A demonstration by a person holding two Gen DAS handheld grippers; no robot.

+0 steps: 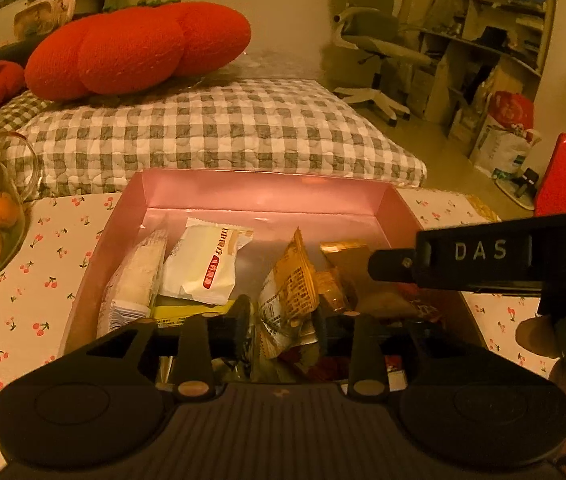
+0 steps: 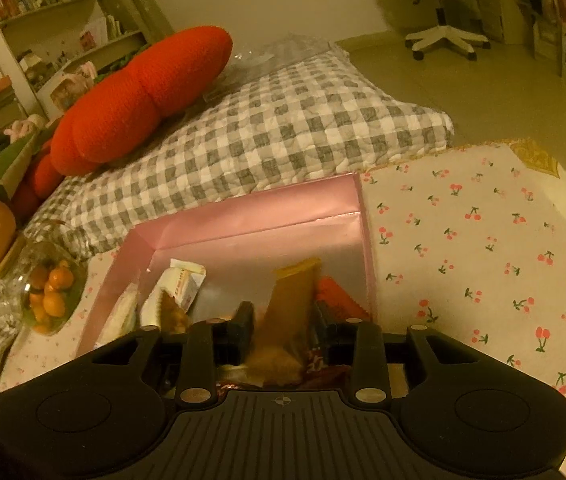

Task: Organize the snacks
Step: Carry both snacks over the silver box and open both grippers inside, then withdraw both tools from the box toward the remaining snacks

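Fingers (image 1: 243,316) of the left gripper (image 1: 283,320) are parted, with a gold waffle-print snack packet (image 1: 289,284) between them; pad contact can't be confirmed, it looks released. Packet stands roughly upright, long axis pointing up and away from the camera, inside the pink box (image 1: 267,192).

Left to right in the box: a long pale packet (image 1: 139,276) along the left wall, a white sachet (image 1: 207,260) with a red label tilted on its right, then the gold packet.

Right gripper (image 2: 283,326) is also parted, straddling an orange-tan packet (image 2: 289,308) that is upright with its long axis away from the camera; grasp can't be told. An orange-red ridged wrapper (image 2: 339,300) lies just right of it. The box sits on a cherry-print tablecloth (image 2: 483,240).
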